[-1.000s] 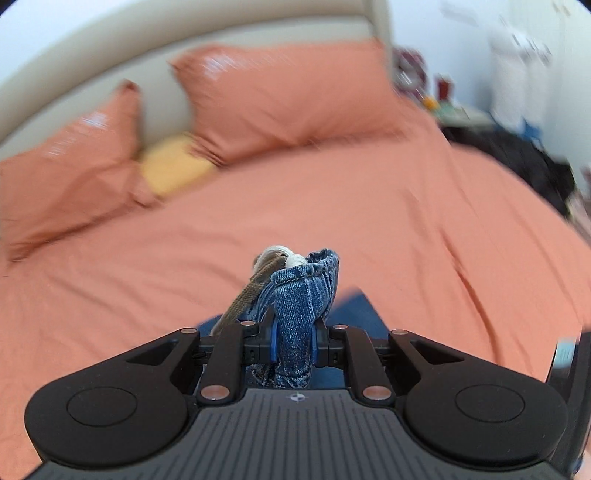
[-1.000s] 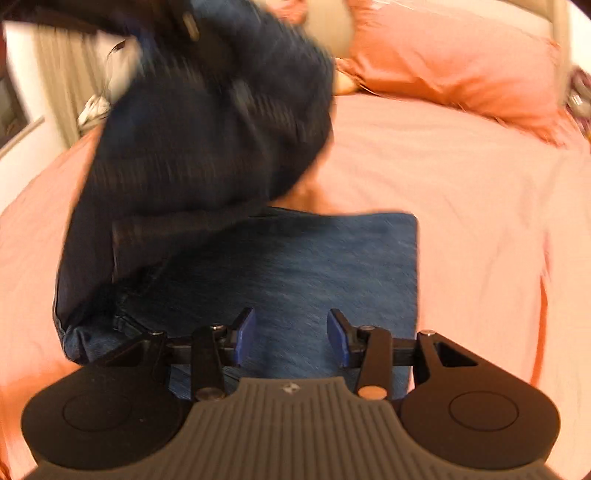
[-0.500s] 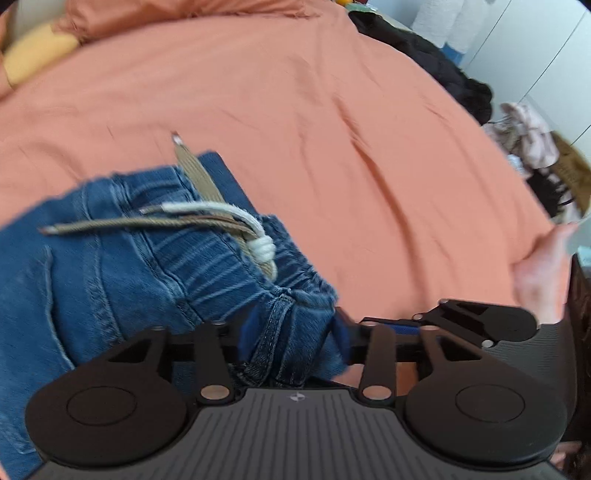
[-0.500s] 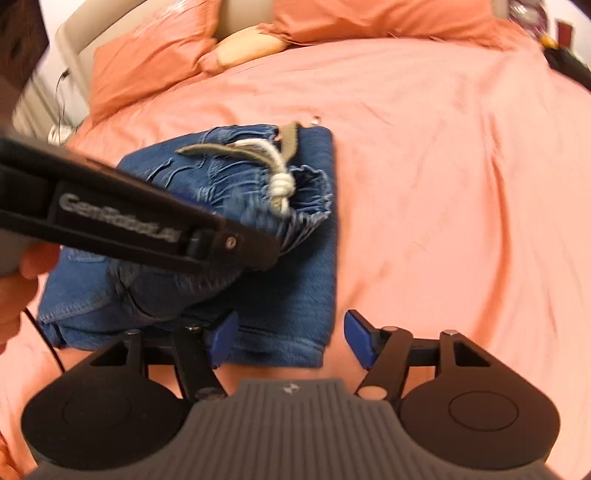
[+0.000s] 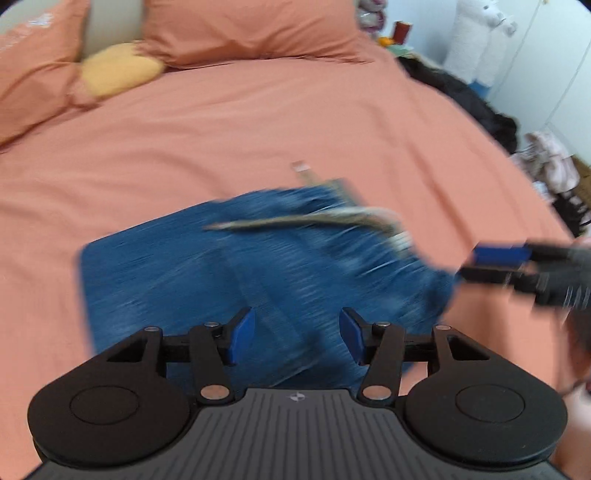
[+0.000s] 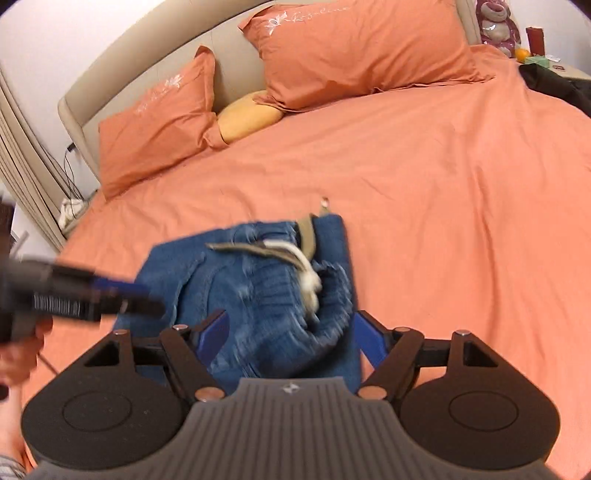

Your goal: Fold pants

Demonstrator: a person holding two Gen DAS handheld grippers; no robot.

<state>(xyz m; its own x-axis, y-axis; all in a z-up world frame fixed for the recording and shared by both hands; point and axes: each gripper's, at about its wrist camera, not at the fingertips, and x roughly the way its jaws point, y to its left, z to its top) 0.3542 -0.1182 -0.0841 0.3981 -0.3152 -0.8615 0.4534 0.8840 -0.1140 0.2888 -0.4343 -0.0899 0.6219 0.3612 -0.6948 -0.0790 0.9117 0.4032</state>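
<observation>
the folded blue denim pants point(image 6: 258, 295) lie on the orange bed sheet point(image 6: 443, 184), below the yellow cushion point(image 6: 247, 118). my left gripper point(image 5: 297, 336) and right gripper point(image 6: 290, 334) have just been opening and stand released, holding nothing. i would now press the waistband flat.

An orange-sheeted bed point(image 6: 424, 177) fills the room, with two orange pillows point(image 6: 354, 48) and a yellow cushion point(image 6: 247, 116) against a beige padded headboard point(image 6: 147, 70). White walls point(image 6: 74, 33) stand behind. Dark clothing point(image 5: 469, 103) lies at the bed's far edge.
</observation>
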